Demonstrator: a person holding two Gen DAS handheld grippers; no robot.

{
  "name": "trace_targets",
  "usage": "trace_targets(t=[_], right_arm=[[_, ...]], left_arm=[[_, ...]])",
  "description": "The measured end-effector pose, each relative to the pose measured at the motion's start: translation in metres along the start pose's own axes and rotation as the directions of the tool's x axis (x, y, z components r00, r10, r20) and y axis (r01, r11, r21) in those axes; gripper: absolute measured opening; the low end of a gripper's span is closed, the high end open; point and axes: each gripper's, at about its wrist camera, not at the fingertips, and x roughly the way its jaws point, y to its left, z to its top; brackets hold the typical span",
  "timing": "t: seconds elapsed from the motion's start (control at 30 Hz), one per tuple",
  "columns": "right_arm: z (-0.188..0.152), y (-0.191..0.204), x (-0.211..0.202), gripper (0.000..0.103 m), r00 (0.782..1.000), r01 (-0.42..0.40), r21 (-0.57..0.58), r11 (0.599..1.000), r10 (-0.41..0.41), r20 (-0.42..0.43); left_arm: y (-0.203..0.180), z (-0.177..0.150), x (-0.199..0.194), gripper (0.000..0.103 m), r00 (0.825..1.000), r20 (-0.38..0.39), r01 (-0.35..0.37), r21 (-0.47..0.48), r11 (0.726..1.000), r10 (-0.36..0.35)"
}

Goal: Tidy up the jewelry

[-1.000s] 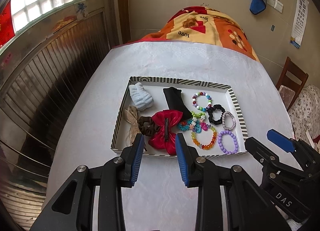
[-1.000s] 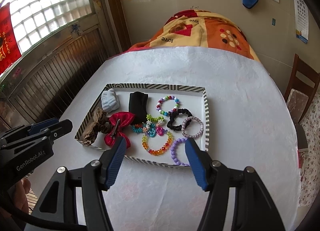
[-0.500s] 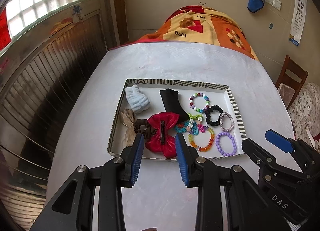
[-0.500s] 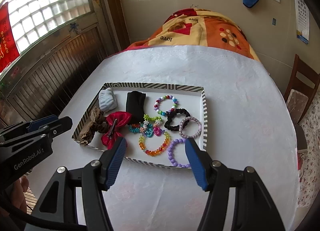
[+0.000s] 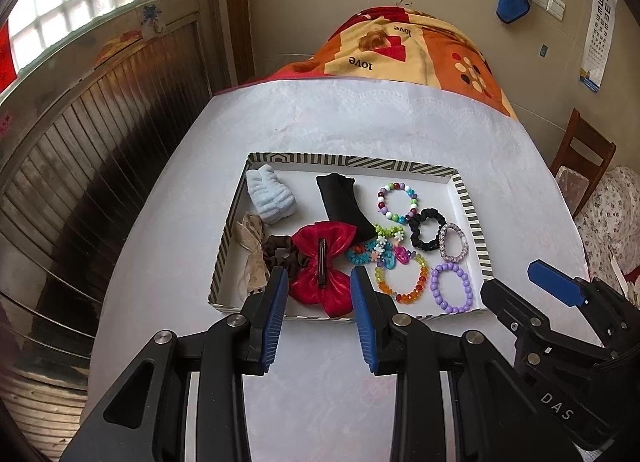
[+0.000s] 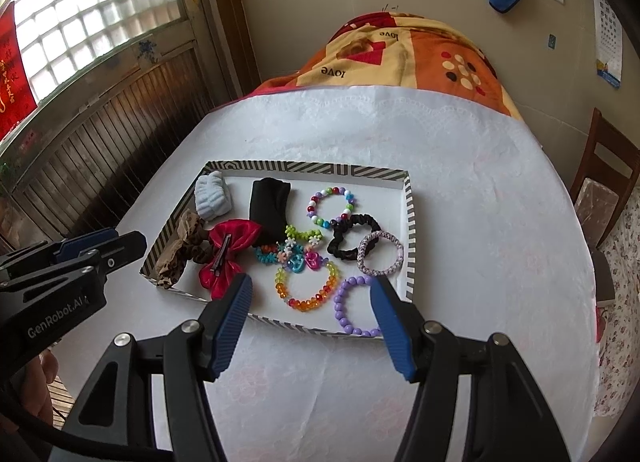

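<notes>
A striped-rim white tray (image 5: 474, 217) (image 6: 412, 221) on the white tablecloth holds a red bow clip (image 5: 322, 266) (image 6: 226, 252), brown scrunchie (image 5: 280, 256), beige lace scrunchie (image 5: 252, 252), pale blue scrunchie (image 5: 270, 195) (image 6: 212, 195), black cloth band (image 5: 342, 203) (image 6: 268, 207), black scrunchie (image 5: 426, 232) (image 6: 352, 238) and several bead bracelets, among them a purple one (image 5: 452, 288) (image 6: 354, 308) and an orange one (image 5: 402, 282) (image 6: 306, 288). My left gripper (image 5: 319, 282) is open and empty above the tray's near edge, before the bow. My right gripper (image 6: 312, 292) is open wide and empty above the tray's near right part.
An orange patterned blanket (image 5: 404, 49) lies beyond the table's far end. A wooden chair (image 5: 580, 165) stands at the right. A metal-panelled wall with windows (image 5: 80, 133) runs along the left. Bare tablecloth (image 6: 480, 201) surrounds the tray.
Both grippers have drawn back and up a little from the tray, which now sits slightly farther off in both views. Both stay open and empty.
</notes>
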Motion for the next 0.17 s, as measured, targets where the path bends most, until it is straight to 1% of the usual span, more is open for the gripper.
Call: trace_targets(t=[0.17], right_arm=[[-0.0009, -0.0033, 0.0024, 0.064, 1.0, -0.001, 0.004, 1.0, 0.001, -0.002]], left_arm=[[-0.0014, -0.0006, 0.0008, 0.024, 1.0, 0.011, 0.007, 0.008, 1.0, -0.007]])
